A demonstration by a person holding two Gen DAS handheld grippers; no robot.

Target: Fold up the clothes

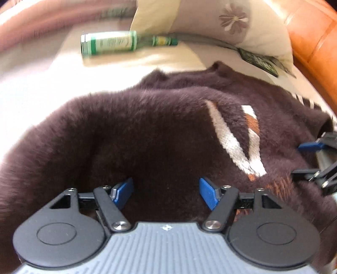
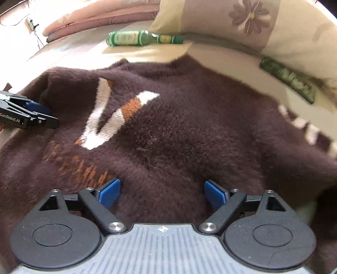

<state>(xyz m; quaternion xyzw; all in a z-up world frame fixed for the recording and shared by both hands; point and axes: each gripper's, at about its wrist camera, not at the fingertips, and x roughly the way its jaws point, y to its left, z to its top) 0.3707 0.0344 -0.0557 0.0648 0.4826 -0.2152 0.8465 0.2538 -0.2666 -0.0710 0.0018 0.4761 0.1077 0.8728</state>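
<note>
A pale cream bedsheet point(image 2: 147, 52) catches bright sunlight; a flower-printed pillow point(image 2: 242, 19) lies at its far edge; a pink quilt point(image 2: 101, 19) sits beyond; an orange leather headboard point(image 1: 316, 42) rises beside.

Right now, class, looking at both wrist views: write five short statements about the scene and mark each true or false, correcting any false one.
1. The sweater is dark brown. True.
2. The bottle stands upright. False: it lies on its side.
3. The left hand-held gripper clamps the sweater. False: its jaws are open.
4. The pillow has a flower print. True.
5. The right hand-held gripper holds the bottle. False: its jaws are open over the sweater.
</note>
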